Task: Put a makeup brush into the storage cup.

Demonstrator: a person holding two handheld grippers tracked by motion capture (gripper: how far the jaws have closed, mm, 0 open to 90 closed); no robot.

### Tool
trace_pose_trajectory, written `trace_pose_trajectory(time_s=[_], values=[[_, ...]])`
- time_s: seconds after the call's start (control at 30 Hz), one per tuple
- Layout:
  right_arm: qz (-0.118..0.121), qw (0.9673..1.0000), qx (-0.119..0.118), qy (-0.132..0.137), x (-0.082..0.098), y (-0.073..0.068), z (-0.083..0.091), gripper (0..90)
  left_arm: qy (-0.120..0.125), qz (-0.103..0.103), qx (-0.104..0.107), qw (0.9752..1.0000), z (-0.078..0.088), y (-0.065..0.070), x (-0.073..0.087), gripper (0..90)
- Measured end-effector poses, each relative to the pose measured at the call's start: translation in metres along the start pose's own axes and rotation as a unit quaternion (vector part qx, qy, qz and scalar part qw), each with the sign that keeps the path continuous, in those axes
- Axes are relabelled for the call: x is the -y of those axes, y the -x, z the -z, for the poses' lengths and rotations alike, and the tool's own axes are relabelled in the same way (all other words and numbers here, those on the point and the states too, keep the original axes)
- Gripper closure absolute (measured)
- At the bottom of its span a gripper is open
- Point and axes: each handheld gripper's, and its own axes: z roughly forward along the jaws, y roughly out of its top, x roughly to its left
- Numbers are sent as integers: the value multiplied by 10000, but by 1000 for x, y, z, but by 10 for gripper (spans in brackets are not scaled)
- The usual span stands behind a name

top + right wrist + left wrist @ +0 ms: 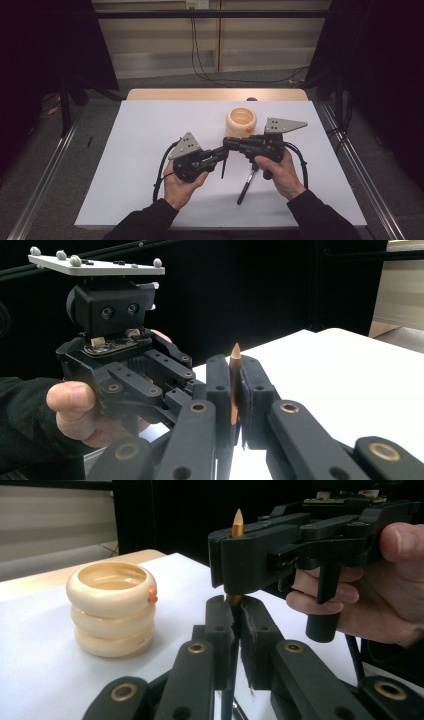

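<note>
Pinching a thin black pen (223, 167) from both sides, upright, its copper-coloured point (238, 522) upward. Over the middle of the table (150, 125), roughly halfway between the near and far edges; cannot tell whether its lower end touches the surface.

Clamped low on the shaft by the left tongs (237, 605), pressed together on it, reaching in from the left-edge side in the high view. Clamped higher up, just under the point, by the right tongs (234, 362), likewise pressed together on it, coming from the right-edge side and sitting just above the left pair. Both held level, nose to nose, a hand on each: left hand (180, 187) and right hand (282, 172), dark sleeves entering over the near edge.

Just beyond the tongs, toward the far edge and slightly right of centre: a cream ringed pot (241, 121), upright and open-topped, with a small orange knob (152, 595) on its upper ring. Toward the near edge, below the right hand: a second black pen (247, 187) lying slanted on the table.
</note>
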Motion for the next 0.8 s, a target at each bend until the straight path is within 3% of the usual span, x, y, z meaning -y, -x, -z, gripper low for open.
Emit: trace_pose_trajectory(time_s=[0.13, 0.2, 0.23, 0.3, 0.47, 0.53, 0.8], values=[[34, 10000, -1, 5, -1, 0, 1, 852, 72, -21, 46, 10000, -1, -1, 1, 782], [43, 10000, 28, 18, -1, 0, 2, 852, 96, -61, -39, 9999, -1, 0, 2, 752], [53, 10000, 17, 16, -1, 0, 2, 852, 87, -67, -176, 9998, -1, 1, 2, 724], [65, 10000, 33, 25, -1, 0, 2, 852, 133, -73, -154, 9998, -2, 1, 3, 673], [90, 9999, 35, 37, -2, -1, 3, 852, 109, -124, -374, 9992, -3, 1, 3, 483], [98, 9999, 54, 51, -2, -1, 3, 851, 118, -133, -355, 9992, -5, 1, 3, 393], [148, 9998, 87, 72, -3, -1, 5, 852, 77, -69, -791, 9968, -5, 0, 3, 90]])
